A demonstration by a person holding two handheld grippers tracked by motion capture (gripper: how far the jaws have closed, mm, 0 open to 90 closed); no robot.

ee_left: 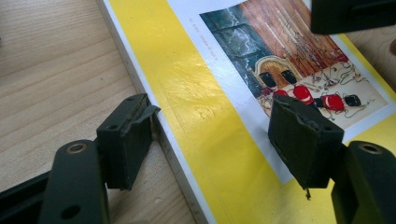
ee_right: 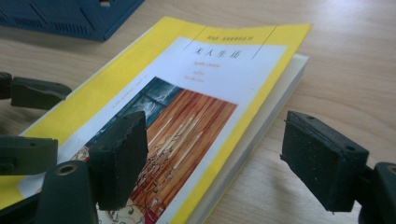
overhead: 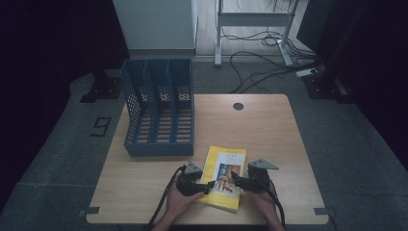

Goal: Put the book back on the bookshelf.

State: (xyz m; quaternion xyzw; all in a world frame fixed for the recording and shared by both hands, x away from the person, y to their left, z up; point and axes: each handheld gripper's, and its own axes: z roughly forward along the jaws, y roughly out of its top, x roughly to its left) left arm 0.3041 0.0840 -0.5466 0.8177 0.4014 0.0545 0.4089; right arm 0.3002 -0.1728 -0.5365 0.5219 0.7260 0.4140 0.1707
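Note:
A yellow book (overhead: 223, 175) with a picture on its white cover panel lies flat near the front edge of the wooden table (overhead: 269, 130). My left gripper (overhead: 209, 186) is at the book's left side, open. In the left gripper view (ee_left: 215, 126) one jaw rests against the book's (ee_left: 201, 93) left edge on the table and the other hangs over the cover. My right gripper (overhead: 235, 179) is at the book's right side, open. In the right gripper view (ee_right: 222, 140) one jaw is over the cover (ee_right: 205, 93) and the other over bare table beyond the page edge.
A blue three-slot file holder (overhead: 159, 108) stands at the table's back left, open side up, its corner just behind the book (ee_right: 70, 16). A dark round grommet (overhead: 238, 106) sits near the back edge. Cables and a desk frame lie on the floor beyond.

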